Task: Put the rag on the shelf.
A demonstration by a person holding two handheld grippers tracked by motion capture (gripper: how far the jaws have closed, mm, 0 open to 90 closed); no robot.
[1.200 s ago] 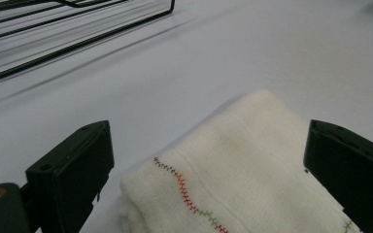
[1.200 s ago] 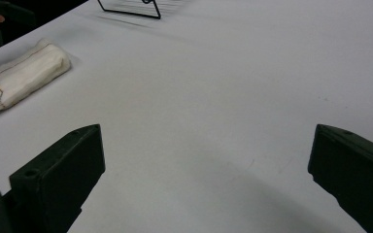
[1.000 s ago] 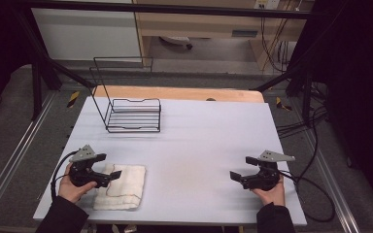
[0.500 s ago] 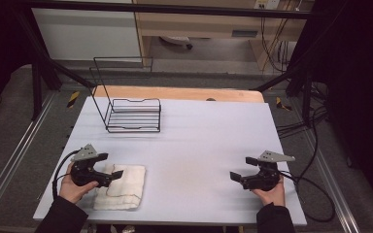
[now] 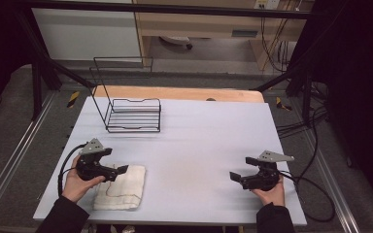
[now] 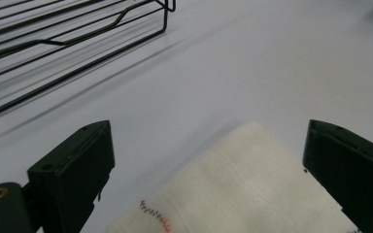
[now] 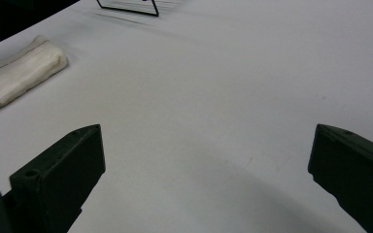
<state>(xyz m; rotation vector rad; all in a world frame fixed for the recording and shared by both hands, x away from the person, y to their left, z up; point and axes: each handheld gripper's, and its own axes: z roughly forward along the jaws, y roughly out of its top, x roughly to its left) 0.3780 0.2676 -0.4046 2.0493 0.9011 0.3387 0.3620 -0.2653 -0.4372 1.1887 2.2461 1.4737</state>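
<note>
Left gripper (image 6: 209, 194): jaws spread wide around the folded cloth (image 6: 243, 184); a shallow bite may pinch one layer, unfolding it.
Right gripper (image 7: 204, 194): jaws released, empty.

Hand-held grippers and the person's sleeves.
Left gripper (image 5: 118, 170) and right gripper (image 5: 233, 177): black bodies, blocky black jaws, grey three-cornered top plates, trailing black cables; dark sleeves.

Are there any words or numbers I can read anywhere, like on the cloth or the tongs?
None can be read.
The folded cloth has only a red zigzag stitch, no letters.
The left tongs, right tongs and wire rack carry no legible print.
A small label on the wooden furniture behind the table is too blurred.
</note>
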